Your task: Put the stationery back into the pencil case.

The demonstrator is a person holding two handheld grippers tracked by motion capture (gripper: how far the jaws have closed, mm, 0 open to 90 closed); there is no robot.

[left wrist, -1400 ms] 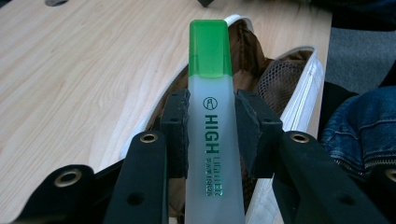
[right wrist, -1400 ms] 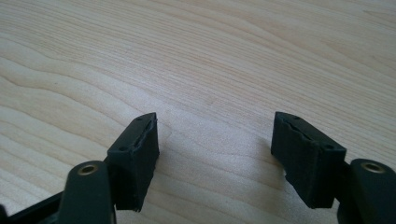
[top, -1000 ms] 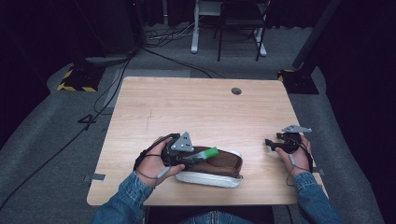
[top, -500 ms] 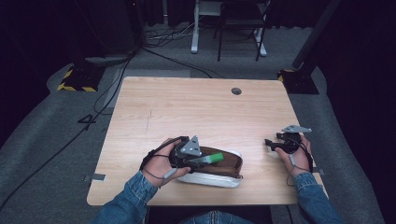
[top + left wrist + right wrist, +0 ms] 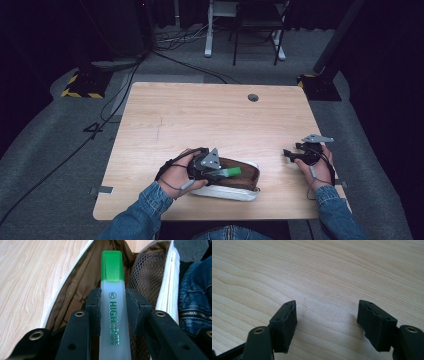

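The green highlighter [image 5: 112, 302] is clamped in the left tool [image 5: 220, 171], low centre of the frame over the open brown pencil case [image 5: 245, 176] — it has shifted rightward since earlier. The right tool [image 5: 327, 325] gapes wide above bare worktop [image 5: 200, 115], lower right.

- High view: the surface [image 5: 200, 120] is lit evenly from overhead, while the floor goes near-black toward 9 and 3 o'clock, and it's pretty soft overall.
- Gripper views are bright and sharp, with blurry fingers [image 5: 284, 325] at 6 o'clock.
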